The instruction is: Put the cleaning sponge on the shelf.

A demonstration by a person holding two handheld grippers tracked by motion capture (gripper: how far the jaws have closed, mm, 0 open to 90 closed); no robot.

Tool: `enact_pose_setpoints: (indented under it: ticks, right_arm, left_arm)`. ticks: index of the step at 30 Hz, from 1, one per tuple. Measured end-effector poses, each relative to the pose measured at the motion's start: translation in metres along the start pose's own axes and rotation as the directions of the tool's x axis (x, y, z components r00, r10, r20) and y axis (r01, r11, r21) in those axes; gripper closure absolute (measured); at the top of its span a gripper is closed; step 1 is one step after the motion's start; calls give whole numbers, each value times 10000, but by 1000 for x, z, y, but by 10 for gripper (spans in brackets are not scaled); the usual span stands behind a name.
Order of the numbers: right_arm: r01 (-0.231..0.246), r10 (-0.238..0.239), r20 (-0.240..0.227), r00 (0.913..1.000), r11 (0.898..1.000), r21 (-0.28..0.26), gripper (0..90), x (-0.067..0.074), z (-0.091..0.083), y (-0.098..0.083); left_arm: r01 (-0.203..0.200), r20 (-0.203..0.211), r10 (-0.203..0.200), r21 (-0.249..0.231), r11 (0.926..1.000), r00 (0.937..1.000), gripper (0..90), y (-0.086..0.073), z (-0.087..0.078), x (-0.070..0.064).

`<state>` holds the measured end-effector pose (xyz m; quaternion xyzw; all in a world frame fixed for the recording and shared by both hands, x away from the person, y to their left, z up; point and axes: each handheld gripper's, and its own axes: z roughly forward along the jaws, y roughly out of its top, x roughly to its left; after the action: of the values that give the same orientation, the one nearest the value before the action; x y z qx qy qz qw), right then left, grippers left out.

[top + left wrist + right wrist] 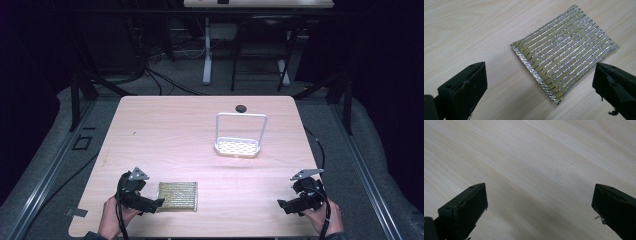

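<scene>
Black fingers (541,82) flank ribbed, silvery rectangular scouring pad (565,56).

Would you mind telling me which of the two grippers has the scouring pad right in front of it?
The left gripper: its open jaws face the silver-striped scouring pad; the right gripper faces bare table.

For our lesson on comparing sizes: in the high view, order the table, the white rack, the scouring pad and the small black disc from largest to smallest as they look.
1. table
2. white rack, though it stands farther off than the pad
3. scouring pad
4. small black disc, farthest away
</scene>
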<state>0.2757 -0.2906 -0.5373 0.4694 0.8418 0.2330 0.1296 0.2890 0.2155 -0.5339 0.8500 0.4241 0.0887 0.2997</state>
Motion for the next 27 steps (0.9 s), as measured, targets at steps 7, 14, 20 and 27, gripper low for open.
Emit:
enact_pose_setpoints:
  ticks: [7,14,20,27]
  right_arm:
    - [276,-276,22,9996,9996,65,0,2,2,1]
    - [375,-373,-101,9993,9991,221,0,4,6,4]
    - [375,-374,-61,9993,9993,79,0,5,2,6]
    - [417,-415,-175,9990,9991,116,0,5,2,7]
  left_arm:
    - [-53,291,57,-111,9999,9996,0,5,4,-6]
    - [-274,540,271,47,9996,9982,0,11,14,-17]
    - [-475,765,459,182,9987,9960,0,19,27,-22]
    - [-826,969,781,437,9956,9922,0,22,37,-24]
